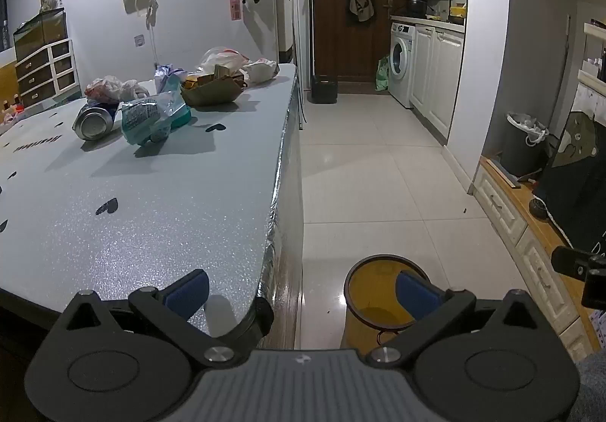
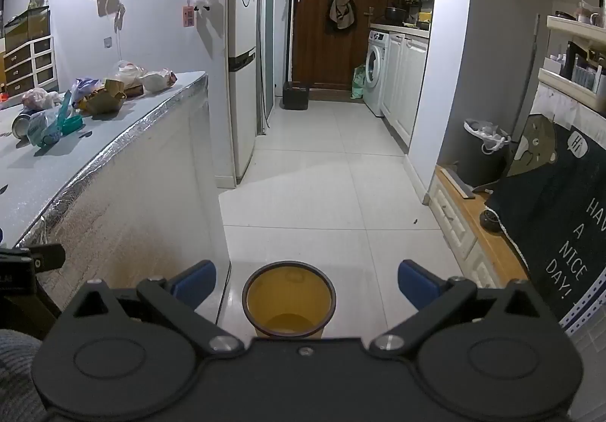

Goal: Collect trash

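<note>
A pile of trash lies at the far end of the grey table [image 1: 151, 232]: a tipped metal can [image 1: 92, 122], a clear plastic wrapper [image 1: 149, 118], a brown paper bag [image 1: 212, 91], crumpled plastic bags [image 1: 227, 60] and a pinkish bag [image 1: 108, 87]. The pile also shows in the right wrist view [image 2: 75, 100]. A yellow bin [image 1: 382, 302] stands on the floor by the table's near corner; it also shows in the right wrist view [image 2: 288, 299]. My left gripper [image 1: 303, 289] is open and empty over the table's near corner. My right gripper [image 2: 306, 284] is open and empty above the bin.
A foil-edged table side [image 2: 132, 202] runs along the left. A fridge [image 2: 240, 62], a door [image 2: 325, 24] and a washing machine [image 2: 377, 70] stand further down the tiled corridor. A grey lined bin [image 2: 484, 149] and a dark cloth [image 2: 560, 214] are on the right.
</note>
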`<state>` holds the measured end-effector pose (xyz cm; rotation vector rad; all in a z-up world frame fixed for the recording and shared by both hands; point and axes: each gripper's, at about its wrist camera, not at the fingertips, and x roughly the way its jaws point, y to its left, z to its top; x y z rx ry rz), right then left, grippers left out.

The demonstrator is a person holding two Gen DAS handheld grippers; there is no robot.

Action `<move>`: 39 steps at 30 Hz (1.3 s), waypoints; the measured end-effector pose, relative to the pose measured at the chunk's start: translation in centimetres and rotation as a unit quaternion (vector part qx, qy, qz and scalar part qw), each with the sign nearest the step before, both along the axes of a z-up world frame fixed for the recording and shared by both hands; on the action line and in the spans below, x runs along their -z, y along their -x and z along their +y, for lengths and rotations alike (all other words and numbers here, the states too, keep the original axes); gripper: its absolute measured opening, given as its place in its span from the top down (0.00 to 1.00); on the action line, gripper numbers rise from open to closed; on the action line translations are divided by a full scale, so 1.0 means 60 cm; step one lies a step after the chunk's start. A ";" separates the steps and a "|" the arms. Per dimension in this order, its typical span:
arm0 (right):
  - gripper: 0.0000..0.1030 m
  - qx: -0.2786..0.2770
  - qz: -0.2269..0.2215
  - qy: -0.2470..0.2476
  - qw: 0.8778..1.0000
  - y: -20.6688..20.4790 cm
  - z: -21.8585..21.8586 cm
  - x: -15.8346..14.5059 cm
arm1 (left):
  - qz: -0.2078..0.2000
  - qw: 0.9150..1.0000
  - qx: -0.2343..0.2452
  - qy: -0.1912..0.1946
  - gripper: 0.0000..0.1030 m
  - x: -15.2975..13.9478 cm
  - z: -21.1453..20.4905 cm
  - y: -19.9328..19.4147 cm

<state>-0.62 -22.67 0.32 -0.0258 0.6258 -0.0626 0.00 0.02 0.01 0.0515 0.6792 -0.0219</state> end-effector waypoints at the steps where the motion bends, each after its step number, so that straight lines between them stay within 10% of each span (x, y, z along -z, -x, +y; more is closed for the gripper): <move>1: 0.00 0.000 0.002 0.000 1.000 0.000 0.000 0.000 | 0.000 1.000 0.000 0.000 0.00 0.000 0.000 0.000; 39: 0.00 0.000 0.002 -0.002 1.000 -0.005 0.002 0.002 | 0.000 1.000 0.000 0.001 0.00 0.000 0.000 0.000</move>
